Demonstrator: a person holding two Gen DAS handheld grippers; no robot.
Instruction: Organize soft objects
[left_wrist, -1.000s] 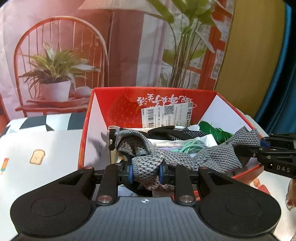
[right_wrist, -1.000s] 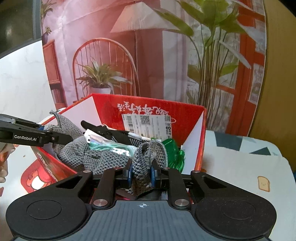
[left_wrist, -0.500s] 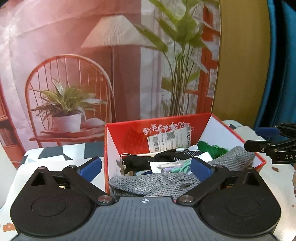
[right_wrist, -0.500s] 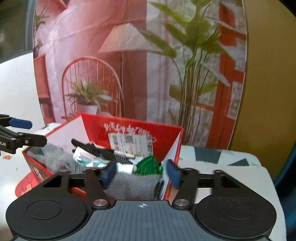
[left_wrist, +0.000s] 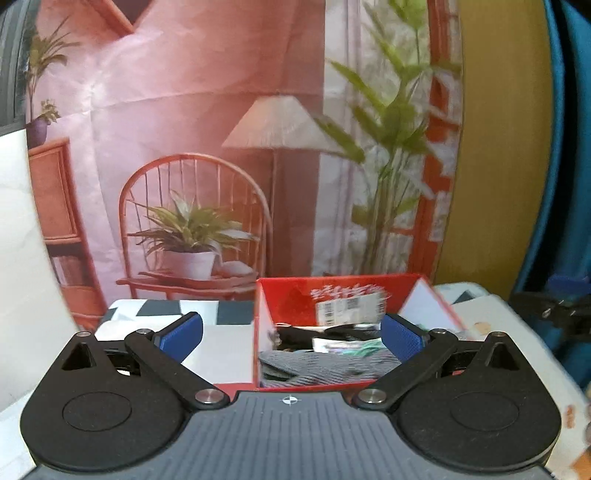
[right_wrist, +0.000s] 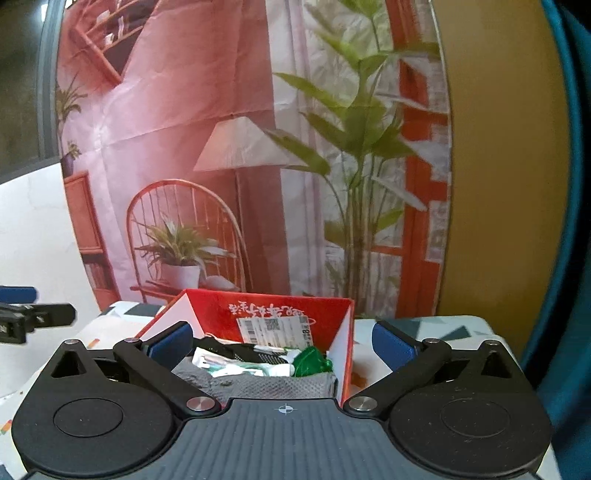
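A: The largest thing in either view is the printed backdrop (right_wrist: 207, 147) on the far side, showing a wicker chair, a floor lamp and tall green plants. A mustard panel (left_wrist: 498, 166) and a teal curtain (right_wrist: 572, 184) stand to its right.

B: Below it the table (right_wrist: 436, 328) carries a white cloth with dark triangles and small cartoon prints. The red box (right_wrist: 280, 308) stands on it, open at the top, with white lettering and a barcode label (right_wrist: 275, 329) on its far inner wall.

A: Where is the soft stuff?

B: Inside that box. A grey knitted cloth (right_wrist: 273, 386) lies along the near side, draped flat across the contents. Behind it sit a green bundle (right_wrist: 312, 363), a pale mint and white piece (right_wrist: 240, 367) and something black (right_wrist: 243, 350). The left wrist view shows the same grey cloth (left_wrist: 317, 371) low in the box (left_wrist: 291, 295), though that picture is blurred.

A: And the claws?

B: The left gripper (left_wrist: 291, 334) is spread wide, blue pads far apart with nothing between them. The right gripper (right_wrist: 282, 341) has its jaws opening, also spread wide and gripping nothing; the box only shows through the gap. Each gripper appears at the edge of the other's view, above the table beside the box.
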